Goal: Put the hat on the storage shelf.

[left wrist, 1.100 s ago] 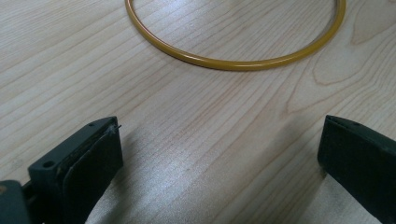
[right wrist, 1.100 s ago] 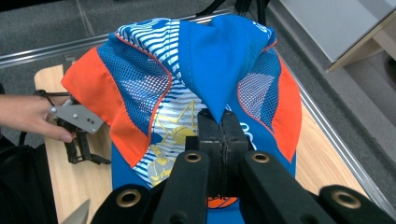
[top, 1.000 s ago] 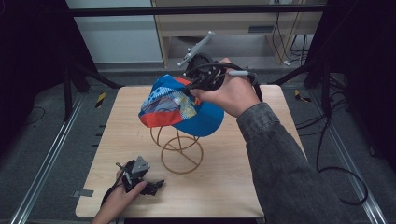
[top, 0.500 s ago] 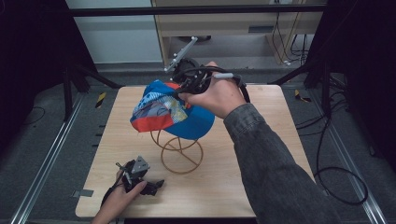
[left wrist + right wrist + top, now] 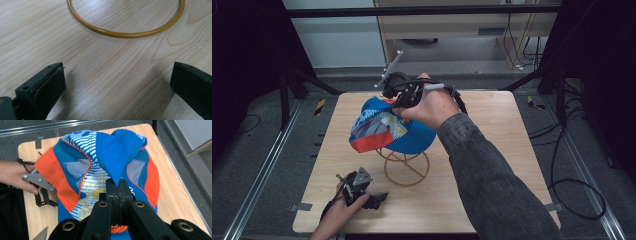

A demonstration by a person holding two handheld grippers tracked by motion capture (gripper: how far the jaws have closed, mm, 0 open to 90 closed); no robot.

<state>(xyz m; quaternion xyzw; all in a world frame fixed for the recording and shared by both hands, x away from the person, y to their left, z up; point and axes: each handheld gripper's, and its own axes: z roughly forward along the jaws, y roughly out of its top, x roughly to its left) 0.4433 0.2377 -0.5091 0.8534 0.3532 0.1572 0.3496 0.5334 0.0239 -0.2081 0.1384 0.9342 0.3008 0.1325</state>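
**Lowering cap onto wire stand – placement nearly done, release left**

Starting nearest: left gripper [image 5: 362, 192] rests on the wooden table [image 5: 492, 150] at about 7 o'clock from the stand, jaws spread wide with nothing between them; in its own view bare wood and the stand's yellow base ring [image 5: 125, 32] lie ahead. Next out, the yellow wire stand [image 5: 406, 165] sits mid-table. The blue-and-orange cap [image 5: 384, 127] hangs over the stand's top, apparently draped on it, though contact is hidden by the fabric. Farthest, at 12 o'clock of the cap, the right gripper [image 5: 119, 185] is clenched on a pinch of the cap's blue fabric, jaws tight together. Judgement: pickup and carry done; left to do is seat the cap squarely, let go, withdraw.
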